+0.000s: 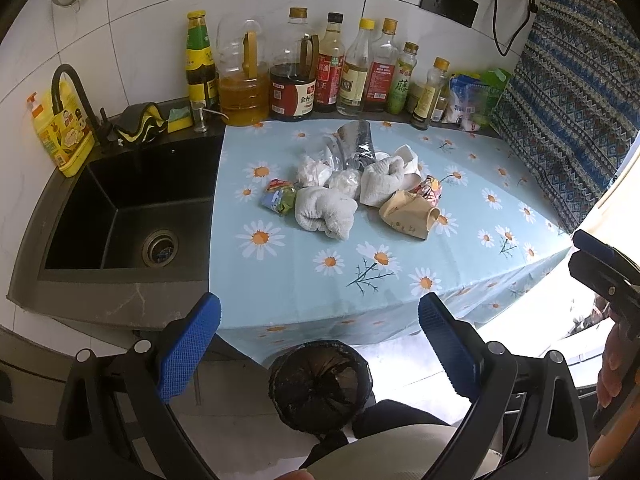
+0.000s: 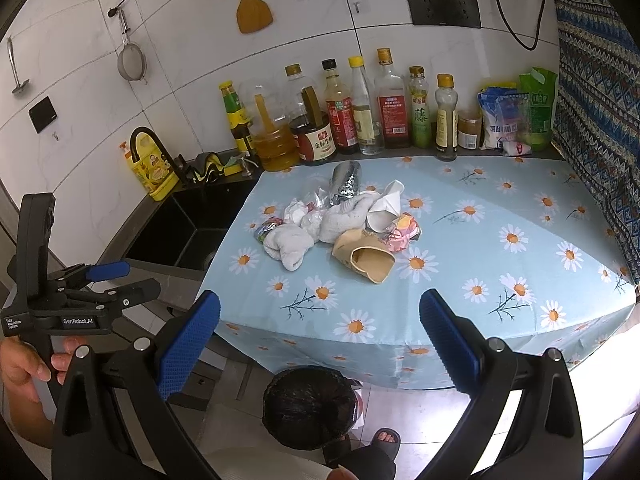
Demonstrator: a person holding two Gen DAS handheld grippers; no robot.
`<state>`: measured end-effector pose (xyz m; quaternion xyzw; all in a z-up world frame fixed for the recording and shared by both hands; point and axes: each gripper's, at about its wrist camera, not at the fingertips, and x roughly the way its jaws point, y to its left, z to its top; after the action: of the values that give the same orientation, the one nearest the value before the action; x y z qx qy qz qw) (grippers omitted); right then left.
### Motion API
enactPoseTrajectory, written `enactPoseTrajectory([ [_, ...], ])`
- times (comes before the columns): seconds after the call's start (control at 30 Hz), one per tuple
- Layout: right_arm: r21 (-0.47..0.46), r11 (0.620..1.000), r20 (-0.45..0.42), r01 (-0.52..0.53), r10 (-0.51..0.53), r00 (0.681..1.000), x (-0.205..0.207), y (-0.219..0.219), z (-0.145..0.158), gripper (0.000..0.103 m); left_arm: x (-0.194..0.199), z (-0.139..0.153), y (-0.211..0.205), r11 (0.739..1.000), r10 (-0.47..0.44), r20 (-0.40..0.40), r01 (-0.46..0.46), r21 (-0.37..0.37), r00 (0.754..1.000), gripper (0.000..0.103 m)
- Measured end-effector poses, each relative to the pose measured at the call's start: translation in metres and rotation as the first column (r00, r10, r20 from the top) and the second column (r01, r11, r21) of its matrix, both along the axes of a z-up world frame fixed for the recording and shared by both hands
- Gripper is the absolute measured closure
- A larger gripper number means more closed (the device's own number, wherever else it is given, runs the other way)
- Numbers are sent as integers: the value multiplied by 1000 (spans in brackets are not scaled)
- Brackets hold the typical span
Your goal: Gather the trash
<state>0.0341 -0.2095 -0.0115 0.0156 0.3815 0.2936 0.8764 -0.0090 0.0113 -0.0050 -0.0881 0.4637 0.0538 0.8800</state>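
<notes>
A heap of trash lies mid-counter on a daisy-print cloth [image 1: 304, 280]: a crushed brown paper cup [image 1: 408, 213] [image 2: 366, 257], white crumpled towels [image 1: 326, 212] [image 2: 290, 246], tissue wads [image 1: 314, 170], a silver foil bag [image 1: 356, 142] [image 2: 346, 180], and colourful wrappers [image 1: 278, 196] [image 2: 402, 230]. A black-lined trash bin [image 1: 320, 384] [image 2: 310, 404] stands on the floor below the counter's front edge. My left gripper [image 1: 320, 348] is open and empty, held above the bin. My right gripper [image 2: 320, 344] is open and empty, also short of the counter.
A black sink [image 1: 132, 208] with a tap lies left of the cloth. Several sauce and oil bottles [image 1: 332, 68] line the back wall. A patterned curtain [image 1: 572, 112] hangs at right. A sandalled foot [image 2: 384, 440] stands beside the bin.
</notes>
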Motion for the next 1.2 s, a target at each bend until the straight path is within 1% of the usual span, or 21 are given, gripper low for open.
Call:
enactPoseTrajectory([
  [0.53, 4, 1000, -10, 2, -2, 1000, 3, 3, -2, 4, -1, -3, 6, 1000, -13, 4, 13, -17, 1000, 7],
  [0.63, 1, 1000, -13, 6, -6, 1000, 3, 5, -2, 4, 1, 1, 2, 1000, -17, 3, 17, -18, 1000, 7],
  [1.0, -7, 999, -25, 32, -32, 999, -5, 7, -6, 4, -1, -2, 3, 999, -39, -11, 39, -24, 999, 7],
  [1.2, -20, 999, -34, 29, -30, 999, -4, 13, -8, 4, 2, -4, 4, 998, -52, -17, 52, -19, 999, 7],
])
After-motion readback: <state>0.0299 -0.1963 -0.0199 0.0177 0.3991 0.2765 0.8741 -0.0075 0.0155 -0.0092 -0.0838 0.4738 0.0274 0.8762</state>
